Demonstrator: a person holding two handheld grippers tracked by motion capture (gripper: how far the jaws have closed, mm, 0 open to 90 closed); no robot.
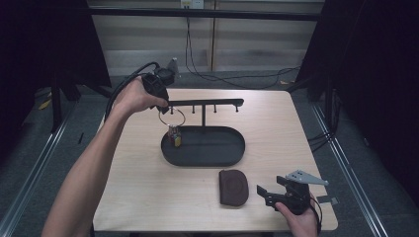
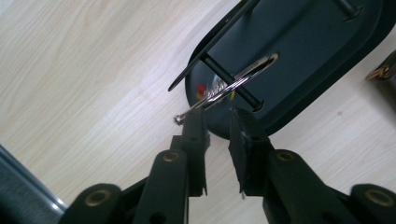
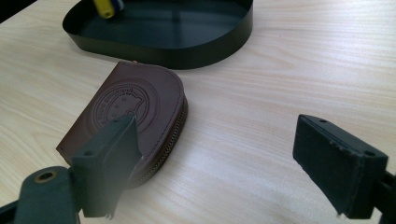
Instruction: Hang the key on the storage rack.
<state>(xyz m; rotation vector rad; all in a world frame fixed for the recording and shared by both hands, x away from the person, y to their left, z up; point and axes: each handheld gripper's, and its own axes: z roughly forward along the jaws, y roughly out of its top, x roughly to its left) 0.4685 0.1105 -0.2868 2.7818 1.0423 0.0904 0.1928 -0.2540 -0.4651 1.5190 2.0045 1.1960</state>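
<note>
A silver key ring hangs from a peg at the left end of a black rack bar, and its small red and yellow charm dangles over the oval black tray. My left gripper sits at that end of the bar. In the left gripper view its jaws stand slightly apart with nothing between them, and the key ring lies just past the left fingertip. My right gripper is open near the front edge, beside a brown leather pouch.
The rack stands on a post inside the tray, with several more pegs along its bar. In the right gripper view the pouch lies flat ahead of the left jaw, and the tray wall is behind it. Bare wooden tabletop surrounds the tray.
</note>
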